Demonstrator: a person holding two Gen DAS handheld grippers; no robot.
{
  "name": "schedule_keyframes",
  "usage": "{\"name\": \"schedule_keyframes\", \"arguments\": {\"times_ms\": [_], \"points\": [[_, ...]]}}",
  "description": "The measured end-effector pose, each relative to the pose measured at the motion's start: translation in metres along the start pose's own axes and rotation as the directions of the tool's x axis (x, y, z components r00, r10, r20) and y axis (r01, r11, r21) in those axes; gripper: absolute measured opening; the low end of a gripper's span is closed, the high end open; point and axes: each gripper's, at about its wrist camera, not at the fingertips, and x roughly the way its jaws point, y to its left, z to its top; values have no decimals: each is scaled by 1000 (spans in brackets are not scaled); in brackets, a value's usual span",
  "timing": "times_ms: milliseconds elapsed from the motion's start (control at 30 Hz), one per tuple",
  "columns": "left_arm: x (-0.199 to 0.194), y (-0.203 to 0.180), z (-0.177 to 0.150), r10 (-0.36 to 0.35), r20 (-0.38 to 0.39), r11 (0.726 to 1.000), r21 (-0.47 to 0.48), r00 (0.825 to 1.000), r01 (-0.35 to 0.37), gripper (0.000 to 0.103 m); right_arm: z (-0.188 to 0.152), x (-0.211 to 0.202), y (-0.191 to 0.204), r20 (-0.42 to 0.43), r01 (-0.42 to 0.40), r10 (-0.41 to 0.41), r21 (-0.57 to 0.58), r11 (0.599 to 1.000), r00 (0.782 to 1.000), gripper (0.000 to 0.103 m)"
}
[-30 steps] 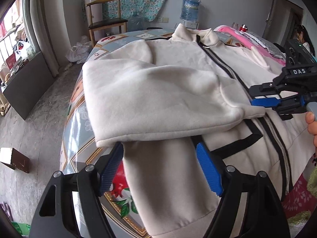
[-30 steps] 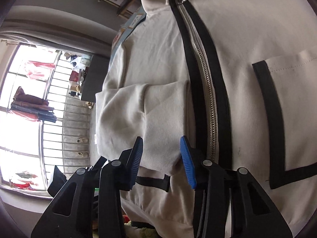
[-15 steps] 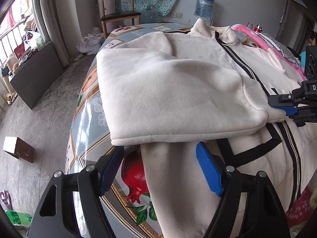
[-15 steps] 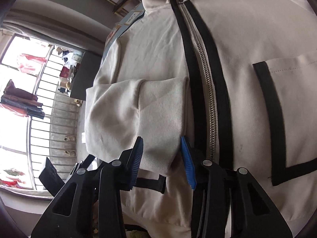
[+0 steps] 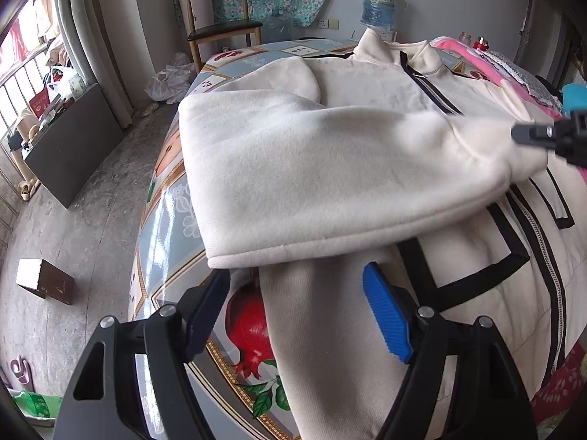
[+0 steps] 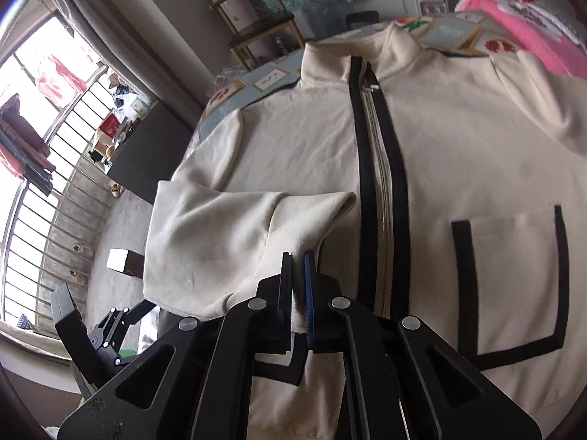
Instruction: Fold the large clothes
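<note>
Right tongs [image 6: 298,286] just closed – gripping sleeve cuff [image 6: 299,242] | left tongs [image 5: 293,311] released – straddling jacket hem [image 5: 323,330]

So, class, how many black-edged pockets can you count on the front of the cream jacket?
2: one pocket right of the zip in the right wrist view, one left of it, mostly hidden behind the closed fingers. Others may be hidden under the folded sleeve.

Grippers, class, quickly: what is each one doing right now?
Left gripper: open, holding nothing, over the jacket.
Right gripper: its jaws have just been closing; shut on the folded sleeve's cuff.
</note>
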Motion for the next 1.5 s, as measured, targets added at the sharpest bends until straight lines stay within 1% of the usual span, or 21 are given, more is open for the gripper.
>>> {"name": "schedule_keyframes", "arguments": {"times_ms": [133, 267, 333, 433, 500, 567, 633, 733, 800, 867, 900, 1000, 1100, 1133, 1233, 1267, 1300, 1333, 1433, 1500], "points": [[-3, -6, 2, 35, 13, 999, 27, 999, -35, 73, 26, -16, -5, 93, 25, -23, -12, 1000, 995, 5], [-3, -6, 7, 58, 23, 998, 36, 998, -58, 73, 50, -36, -36, 162, 44, -51, 45, 998, 985, 5], [-3, -4, 11, 69, 25, 997, 34, 997, -70, 73, 58, -42, -60, 182, 68, -83, 86, 994, 980, 5], [-2, -1, 16, 83, 32, 996, 30, 996, -84, 73, 60, -46, -100, 178, 116, -142, 146, 982, 974, 5], [0, 0, 19, 89, 31, 996, 28, 996, -90, 73, 58, -42, -127, 152, 136, -167, 195, 971, 974, 5], [2, 1, 22, 93, 28, 995, 28, 995, -94, 73, 53, -34, -151, 113, 132, -162, 233, 963, 980, 5], [5, 1, 28, 93, 30, 995, 32, 995, -94, 73, 48, -24, -164, 77, 120, -143, 252, 960, 987, 5], [11, -2, 39, 94, 36, 995, 42, 995, -96, 73, 43, -15, -172, 47, 110, -125, 246, 963, 991, 6], [20, -5, 47, 95, 26, 993, 65, 995, -96, 73, 44, -13, -174, 36, 101, -114, 246, 964, 993, 6], [31, -10, 54, 109, 6, 989, 97, 994, -109, 73, 48, -9, -179, 25, 89, -98, 251, 964, 995, 7], [35, -12, 57, 117, -1, 988, 106, 993, -117, 73, 49, -7, -181, 15, 82, -89, 256, 963, 996, 9], [41, -13, 66, 136, 11, 983, 120, 991, -136, 73, 51, -2, -185, -10, 90, -91, 250, 964, 996, 12], [44, -12, 71, 168, 29, 977, 130, 985, -171, 73, 53, 4, -186, -23, 103, -100, 237, 966, 995, 22], [45, -11, 71, 180, 36, 975, 130, 983, -183, 73, 54, 6, -187, -29, 106, -102, 235, 966, 994, 23], [43, -5, 71, 245, 64, 960, 122, 968, -251, 73, 58, 14, -189, -38, 104, -98, 226, 969, 995, 23], [43, 0, 71, 267, 71, 956, 110, 961, -273, 73, 59, 16, -187, -39, 105, -98, 215, 971, 994, 22], [42, 4, 70, 277, 73, 954, 98, 958, -283, 73, 61, 17, -186, -40, 115, -109, 202, 973, 993, 13], [41, 11, 70, 282, 74, 955, 78, 957, -287, 73, 62, 18, -184, -45, 129, -123, 184, 974, 991, 8], [39, 28, 67, 280, 67, 959, 24, 958, -282, 73, 67, 22, -173, -41, 179, -175, 126, 976, 984, 5], [38, 37, 66, 294, 66, 956, -8, 953, -294, 73, 73, 19, -165, -9, 197, -197, 109, 974, 980, 4]]}}
